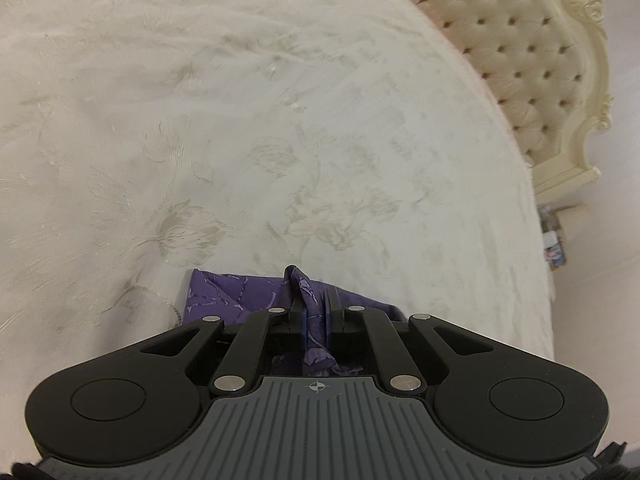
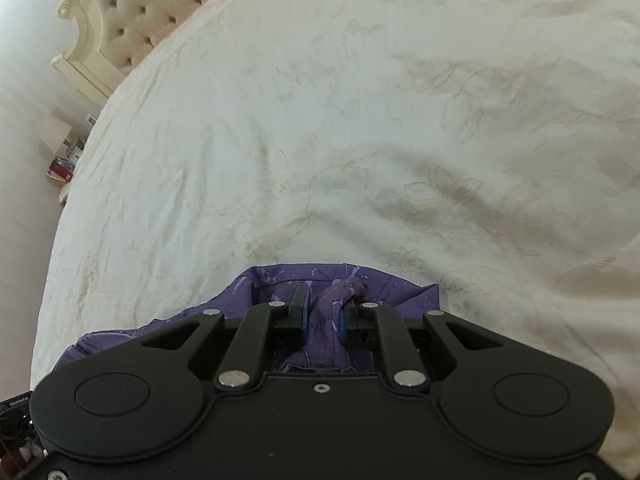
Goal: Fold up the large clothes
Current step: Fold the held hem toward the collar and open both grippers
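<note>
— Purple cloth point(image 1: 224, 292) is bunched between the pads of each hand-held gripper, left point(image 1: 314, 308) and right point(image 2: 325, 312); both are closed on it. Why two grips?

— I think, to carry one edge evenly. The garment hangs low over the cream bedspread point(image 2: 320, 120), probably to be laid flat for folding.

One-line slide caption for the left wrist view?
Left gripper shut on a bunched fold of purple patterned garment, above a cream floral bedspread; tufted headboard behind.

Purple patterned garment point(image 1: 224, 292), bunched on bed
</note>
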